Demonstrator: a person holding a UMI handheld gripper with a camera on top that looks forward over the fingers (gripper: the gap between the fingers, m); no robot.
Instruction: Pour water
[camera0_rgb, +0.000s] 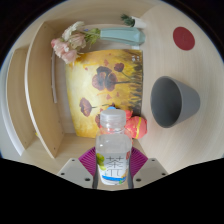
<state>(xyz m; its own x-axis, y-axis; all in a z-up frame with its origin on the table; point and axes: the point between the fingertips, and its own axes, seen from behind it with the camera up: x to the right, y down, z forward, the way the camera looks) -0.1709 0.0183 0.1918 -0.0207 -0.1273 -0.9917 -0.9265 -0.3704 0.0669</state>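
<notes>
A clear plastic water bottle (113, 145) with a white and green label stands upright between my fingers. My gripper (113, 160) is shut on the bottle, with the purple pads (88, 158) pressing against both its sides. Just ahead and to the right, a grey cup (176, 100) stands on the pale table (185, 150), its mouth open and apart from the bottle. I cannot tell the water level inside the bottle.
A yellow cloth with flower prints (105, 85) lies ahead of the bottle. A pink and yellow round thing (136, 125) sits right behind the bottle. A pale blue vase with flowers (110, 38) lies at the back. A red disc (183, 38) is far right. A wooden rack (40, 90) stands left.
</notes>
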